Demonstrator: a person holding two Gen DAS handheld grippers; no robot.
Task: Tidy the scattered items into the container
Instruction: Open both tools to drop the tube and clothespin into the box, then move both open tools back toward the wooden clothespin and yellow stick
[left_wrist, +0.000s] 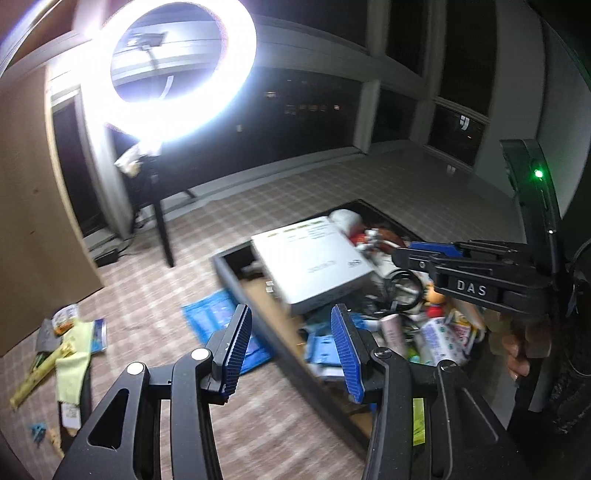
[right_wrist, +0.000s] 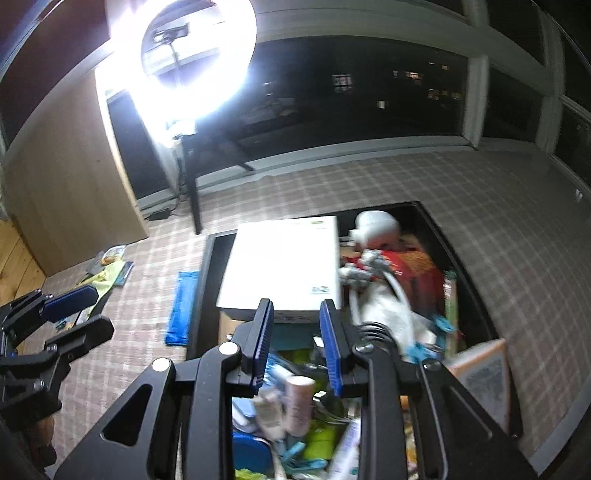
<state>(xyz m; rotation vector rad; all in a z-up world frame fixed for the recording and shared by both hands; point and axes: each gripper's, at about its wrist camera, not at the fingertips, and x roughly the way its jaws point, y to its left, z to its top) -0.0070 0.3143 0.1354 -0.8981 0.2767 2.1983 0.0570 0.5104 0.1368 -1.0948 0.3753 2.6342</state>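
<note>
Both your grippers hold nothing right now. Your left gripper (left_wrist: 291, 350) is spread wide, low in the middle of its view, right over the dark wall of the container (left_wrist: 258, 314). Your right gripper (right_wrist: 297, 347) is open too, over the full box. The box is piled high, and the white box (left_wrist: 314, 262) sits tilted on top, so a bump could tip it out. The blue packet (left_wrist: 207, 317) lies on the checked floor, just beside the wall. The yellow cloth (left_wrist: 74, 354) and other bits wait at the lower left. Both views are blurry, so slow down or you may miss.
</note>
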